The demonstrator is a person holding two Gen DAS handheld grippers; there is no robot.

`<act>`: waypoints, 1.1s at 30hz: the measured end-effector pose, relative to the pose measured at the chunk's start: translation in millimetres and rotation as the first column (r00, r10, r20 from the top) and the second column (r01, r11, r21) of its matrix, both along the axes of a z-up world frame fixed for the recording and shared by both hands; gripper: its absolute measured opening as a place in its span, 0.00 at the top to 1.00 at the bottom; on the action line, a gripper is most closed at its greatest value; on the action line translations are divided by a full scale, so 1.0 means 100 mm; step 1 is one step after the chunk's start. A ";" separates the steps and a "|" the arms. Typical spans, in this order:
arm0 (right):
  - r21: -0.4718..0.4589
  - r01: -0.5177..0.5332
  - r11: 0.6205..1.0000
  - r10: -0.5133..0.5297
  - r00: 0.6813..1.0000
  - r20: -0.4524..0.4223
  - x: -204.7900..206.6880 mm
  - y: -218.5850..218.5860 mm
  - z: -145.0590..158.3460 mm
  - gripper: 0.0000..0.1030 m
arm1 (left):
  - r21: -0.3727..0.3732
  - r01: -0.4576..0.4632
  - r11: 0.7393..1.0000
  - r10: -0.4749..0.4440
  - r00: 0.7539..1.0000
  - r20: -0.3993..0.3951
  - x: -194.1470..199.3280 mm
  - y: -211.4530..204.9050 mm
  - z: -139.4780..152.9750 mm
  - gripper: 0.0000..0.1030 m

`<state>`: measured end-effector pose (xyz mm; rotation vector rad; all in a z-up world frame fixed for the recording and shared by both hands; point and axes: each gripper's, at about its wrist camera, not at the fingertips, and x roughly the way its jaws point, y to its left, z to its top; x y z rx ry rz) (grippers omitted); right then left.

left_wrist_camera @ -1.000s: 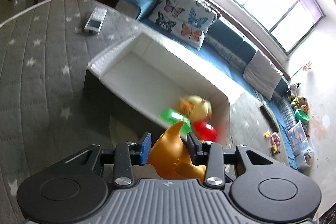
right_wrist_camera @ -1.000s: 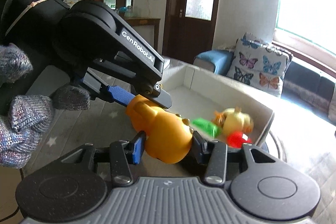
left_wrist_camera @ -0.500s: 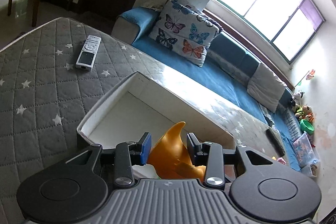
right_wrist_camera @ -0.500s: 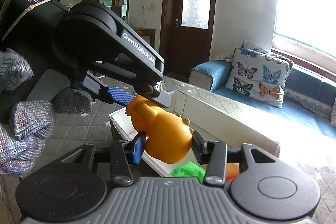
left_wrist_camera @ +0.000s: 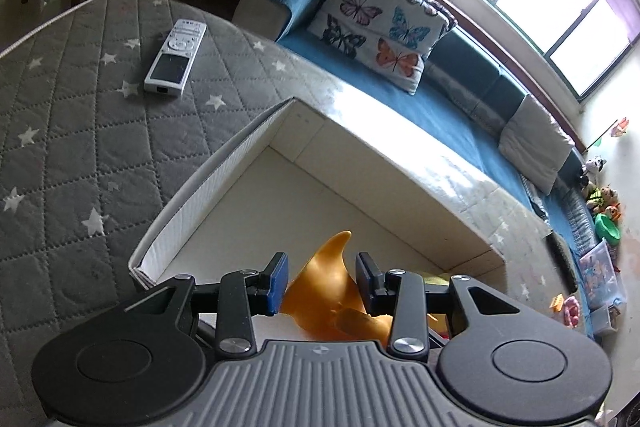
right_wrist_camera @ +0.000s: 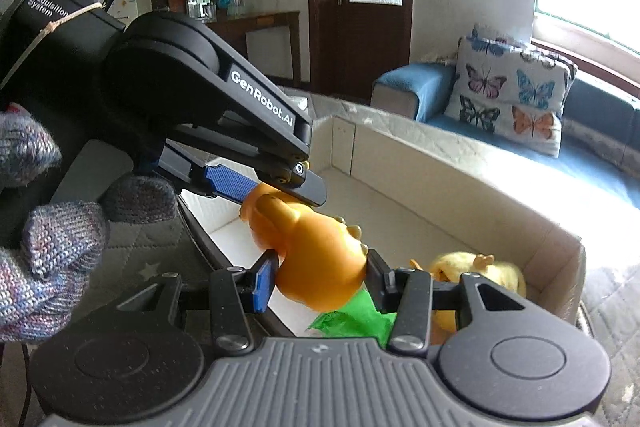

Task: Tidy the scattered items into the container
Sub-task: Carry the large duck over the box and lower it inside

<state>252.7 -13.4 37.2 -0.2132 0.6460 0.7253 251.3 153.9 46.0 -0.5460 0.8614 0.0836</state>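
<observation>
An orange toy dinosaur (right_wrist_camera: 316,263) hangs over the near part of the white box (right_wrist_camera: 440,179), held at both ends. My right gripper (right_wrist_camera: 318,281) is shut on its rounded head end. My left gripper (left_wrist_camera: 322,277) is shut on its tail end, and the pointed tail (left_wrist_camera: 332,259) sticks up between the pads. In the right wrist view the left gripper (right_wrist_camera: 276,187) reaches in from the upper left, carried by a hand in a knitted glove (right_wrist_camera: 48,227). Inside the box (left_wrist_camera: 312,187) lie a yellow duck toy (right_wrist_camera: 480,271) and a green toy (right_wrist_camera: 352,321).
The box stands on a grey quilted surface with white stars (left_wrist_camera: 80,131). A silver remote control (left_wrist_camera: 176,57) lies on it beyond the box. A blue sofa with a butterfly cushion (left_wrist_camera: 380,27) runs behind. Toys are scattered on the floor at far right (left_wrist_camera: 600,267).
Both grippers have carried the dinosaur forward and down over the box's near edge. The box looms larger, and its duck and green toy have slid under the grippers in the left wrist view.
</observation>
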 end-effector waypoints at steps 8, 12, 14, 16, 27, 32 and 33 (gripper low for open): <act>-0.008 -0.002 1.000 0.002 0.999 -0.043 0.12 0.02 -0.10 0.55 | 0.013 -0.002 1.000 0.002 0.999 -0.033 0.10 0.01 -0.12 0.61; -0.012 -0.001 1.000 0.000 0.998 -0.055 0.14 0.04 -0.11 0.54 | 0.030 0.000 1.000 0.001 0.999 -0.039 0.12 -0.01 -0.13 0.61; -0.016 -0.002 1.000 0.001 0.998 -0.055 0.14 0.05 -0.11 0.54 | 0.036 0.001 0.999 0.001 0.999 -0.042 0.12 -0.02 -0.14 0.61; -0.016 -0.003 1.000 0.002 0.998 -0.056 0.15 0.05 -0.10 0.54 | 0.043 0.001 0.999 0.001 0.999 -0.045 0.13 -0.03 -0.14 0.62; -0.013 0.001 1.000 -0.001 0.999 -0.050 0.15 0.08 -0.09 0.54 | 0.065 0.005 0.998 -0.001 0.999 -0.052 0.14 -0.05 -0.14 0.63; -0.017 0.004 1.000 -0.005 0.999 -0.044 0.13 0.09 -0.06 0.53 | 0.081 0.003 0.997 0.001 0.999 -0.049 0.14 -0.06 -0.13 0.62; -0.018 0.004 1.000 -0.005 0.999 -0.044 0.12 0.09 -0.05 0.53 | 0.084 0.002 0.996 0.002 0.999 -0.048 0.14 -0.06 -0.13 0.62</act>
